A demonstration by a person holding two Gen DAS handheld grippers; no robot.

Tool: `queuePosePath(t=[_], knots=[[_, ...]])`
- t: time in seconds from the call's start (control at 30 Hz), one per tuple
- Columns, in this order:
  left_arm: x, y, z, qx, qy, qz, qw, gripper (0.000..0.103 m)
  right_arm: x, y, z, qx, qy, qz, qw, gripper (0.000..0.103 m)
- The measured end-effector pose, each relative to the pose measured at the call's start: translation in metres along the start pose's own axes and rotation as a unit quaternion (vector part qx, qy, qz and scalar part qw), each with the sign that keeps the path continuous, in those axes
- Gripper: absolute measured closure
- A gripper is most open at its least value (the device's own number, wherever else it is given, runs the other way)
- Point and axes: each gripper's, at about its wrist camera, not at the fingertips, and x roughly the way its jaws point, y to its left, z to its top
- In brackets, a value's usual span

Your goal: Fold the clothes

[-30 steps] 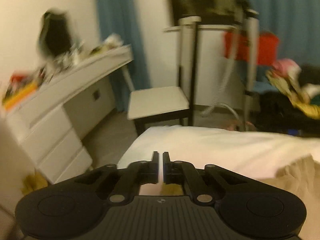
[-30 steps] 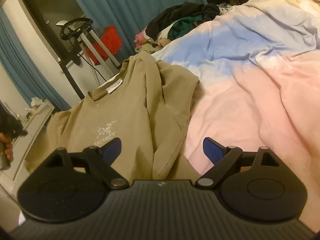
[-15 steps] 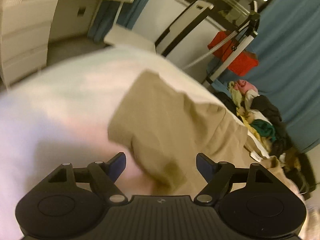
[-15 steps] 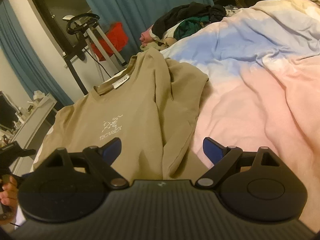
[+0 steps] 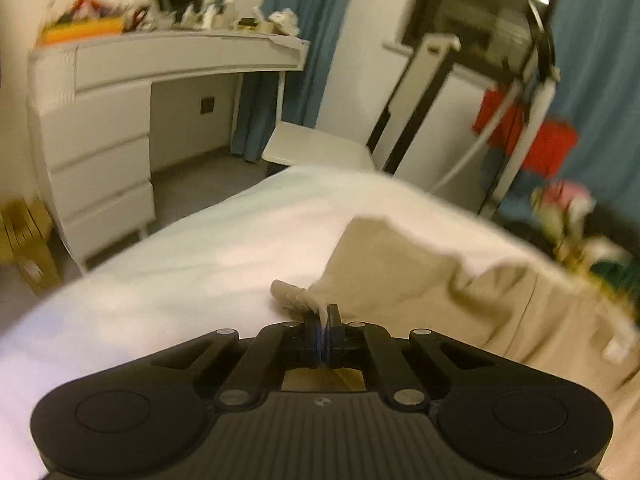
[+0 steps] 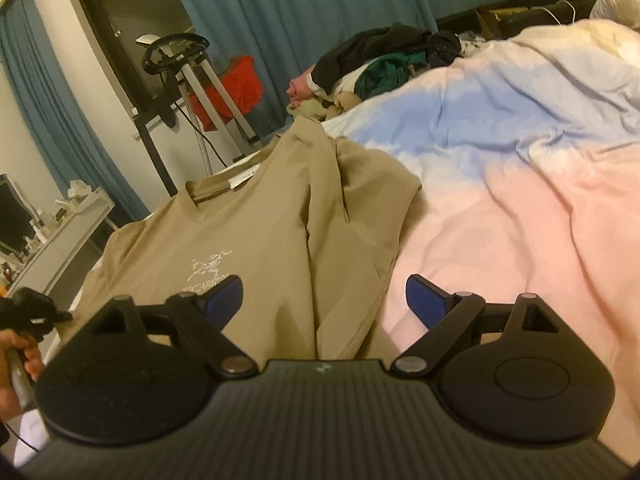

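A tan T-shirt [image 6: 256, 240] lies front-up on a bed covered by a pink, white and blue duvet [image 6: 520, 184]. A white printed logo sits on its chest, and the neckline with its white label points toward 11 o'clock in the right wrist view.

The left gripper [image 5: 325, 314] has its two fingers pressed together, pinching the edge of the shirt's sleeve [image 5: 384, 268]. A small fold of tan cloth pokes out just beyond the fingertips at 11 o'clock, and the rest of the sleeve spreads away toward 2 o'clock over the pale duvet.

The right gripper [image 6: 324, 294] has its blue-padded fingers spread wide apart, holding nothing. The shirt's lower body lies directly below and between them, running from 12 toward 10 o'clock; a lengthwise crease runs up the cloth at 12 o'clock. The right finger [image 6: 424, 300] is over pink duvet, beside the shirt's side edge.

Beyond the bed stand a white dresser [image 5: 120, 120], blue curtains [image 6: 300, 20] and a heap of other clothes [image 6: 380, 64].
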Motion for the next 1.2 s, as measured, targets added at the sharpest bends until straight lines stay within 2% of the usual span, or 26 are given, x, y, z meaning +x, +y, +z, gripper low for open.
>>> queuePosePath(t=[0.1,0.13,0.17,0.2,0.27,0.33,0.43,0.53,0.6,0.7,0.8,0.83,0.9,0.97,1.03,1.1,1.17,1.2], knots=[[-0.003,-0.008,-0.007,0.02,-0.013,-0.01,0.9997,0.089,-0.001,0.001,0.001,-0.007,-0.005,0.005,1.0,0.013],[-0.009,-0.012,-0.01,0.032,-0.015,-0.01,0.9993,0.079,-0.002,0.001,0.002,-0.009,-0.007,0.007,1.0,0.013],[-0.017,-0.015,-0.012,0.047,-0.015,-0.01,0.9987,0.065,-0.003,0.002,0.002,-0.01,-0.009,0.01,1.0,0.013],[-0.027,-0.019,-0.014,0.064,-0.017,-0.014,0.9977,0.057,-0.003,0.002,0.002,-0.012,-0.011,0.012,1.0,0.013],[-0.054,-0.022,-0.021,0.087,-0.027,-0.026,0.9955,0.036,-0.004,0.003,0.003,-0.015,-0.015,0.017,1.0,0.013],[-0.087,-0.028,-0.028,0.102,-0.036,-0.043,0.9932,0.028,-0.006,0.004,0.004,-0.017,-0.018,0.022,0.999,0.013],[-0.148,-0.038,-0.046,0.119,-0.04,-0.08,0.9889,0.016,-0.005,-0.006,0.01,0.014,-0.009,0.063,0.998,0.013],[-0.208,-0.047,-0.077,0.135,-0.039,-0.126,0.982,0.012,-0.001,-0.024,0.017,0.077,0.002,0.119,0.99,0.014],[-0.238,-0.053,-0.103,0.153,-0.041,-0.145,0.9767,0.011,0.002,-0.038,0.022,0.113,-0.001,0.141,0.984,0.014],[-0.261,-0.061,-0.144,0.172,-0.058,-0.16,0.9702,0.009,0.01,-0.063,0.03,0.149,-0.013,0.147,0.978,0.013],[-0.26,-0.063,-0.17,0.165,-0.044,-0.175,0.9696,0.009,0.032,-0.091,0.034,0.204,-0.002,0.147,0.968,0.013],[-0.257,-0.064,-0.174,0.161,-0.035,-0.182,0.9694,0.009,0.039,-0.1,0.036,0.222,0.002,0.147,0.964,0.016],[-0.254,-0.066,-0.179,0.164,-0.031,-0.188,0.9678,0.009,0.06,-0.116,0.037,0.263,0.008,0.154,0.952,0.017],[-0.246,-0.065,-0.179,0.163,-0.032,-0.186,0.9683,0.009,0.083,-0.121,0.038,0.289,0.021,0.163,0.943,0.016],[-0.237,-0.062,-0.179,0.157,-0.03,-0.185,0.9697,0.008,0.099,-0.118,0.042,0.292,0.019,0.177,0.94,0.016],[-0.224,-0.058,-0.178,0.138,-0.015,-0.188,0.9723,0.008,0.117,-0.116,0.048,0.306,0.02,0.189,0.933,0.017],[-0.211,-0.055,-0.176,0.125,0.002,-0.193,0.9732,0.008,0.133,-0.115,0.053,0.32,0.019,0.212,0.923,0.023],[-0.206,-0.055,-0.176,0.124,0.006,-0.193,0.9733,0.008,0.14,-0.115,0.054,0.324,0.023,0.208,0.923,0.026]])
